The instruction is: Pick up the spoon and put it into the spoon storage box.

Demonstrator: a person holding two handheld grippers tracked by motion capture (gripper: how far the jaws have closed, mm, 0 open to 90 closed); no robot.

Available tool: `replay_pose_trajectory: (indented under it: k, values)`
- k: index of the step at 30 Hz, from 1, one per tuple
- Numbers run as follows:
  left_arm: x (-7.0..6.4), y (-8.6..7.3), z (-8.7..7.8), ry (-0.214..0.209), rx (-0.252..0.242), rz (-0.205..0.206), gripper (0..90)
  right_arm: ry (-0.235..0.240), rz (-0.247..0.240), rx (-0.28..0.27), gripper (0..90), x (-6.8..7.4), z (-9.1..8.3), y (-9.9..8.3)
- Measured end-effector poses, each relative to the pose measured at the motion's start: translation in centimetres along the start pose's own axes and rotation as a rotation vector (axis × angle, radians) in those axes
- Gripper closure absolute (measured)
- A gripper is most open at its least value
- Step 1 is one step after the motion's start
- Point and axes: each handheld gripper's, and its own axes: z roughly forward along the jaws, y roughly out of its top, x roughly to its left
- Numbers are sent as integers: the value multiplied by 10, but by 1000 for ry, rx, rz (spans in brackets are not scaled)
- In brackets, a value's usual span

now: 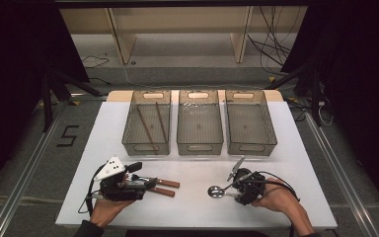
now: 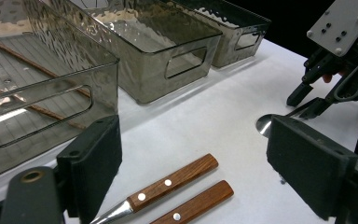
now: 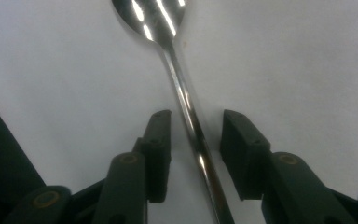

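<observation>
High view: three clear bins (image 1: 200,123) in a row at upper centre of the white tabletop (image 1: 301,163); left gripper (image 1: 150,186) at lower left over two wood-handled knives (image 1: 169,187), right gripper (image 1: 229,185) at lower right by a spoon (image 1: 216,191). Left gripper view: jaws wide apart, holding nothing, knife handles (image 2: 177,179) at bottom centre. Right gripper view: jaws partly open either side of the spoon's stem (image 3: 189,116), not touching it.
</observation>
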Motion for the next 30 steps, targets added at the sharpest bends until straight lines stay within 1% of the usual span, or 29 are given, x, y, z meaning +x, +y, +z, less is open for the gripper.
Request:
replay_pose_trajectory:
  k: [5,7,8,9,10,11,12,13,14,15,17,18,19,22,25,30]
  values:
    - [0,0,0,-2,3,6,178,3,-17,14,712,2,1,4]
    - [-1,0,0,-2,3,7,178,1,-26,25,730,3,1,5]
    - [-1,0,1,-1,2,7,178,1,-36,40,742,3,1,6]
    - [-1,0,1,-1,2,7,177,3,-31,35,751,4,1,7]
    - [-1,0,0,-2,3,7,178,2,-38,48,762,4,1,8]
    - [-1,0,0,-2,3,7,178,2,-43,41,774,4,2,8]
    - [-1,0,0,-2,3,8,178,1,-45,56,783,5,1,9]
    - [-1,0,0,-2,3,8,178,3,-47,58,791,5,1,9]
    - [-1,0,0,-1,2,8,178,3,-62,53,798,5,2,9]
    - [-1,0,0,-2,3,9,178,4,-54,50,804,6,2,9]
    - [-1,0,1,-1,3,9,178,5,-62,64,821,7,1,10]
    - [-1,0,1,-1,2,8,178,6,-64,55,829,7,2,10]
    - [-1,0,1,-2,4,8,178,2,-89,71,836,7,1,11]
    - [-1,0,1,-2,4,9,178,-1,-95,71,843,8,2,11]
    - [-1,0,1,-1,3,9,178,-7,-111,81,850,9,1,12]
    - [0,0,0,-1,3,7,178,-11,-107,76,853,10,1,12]
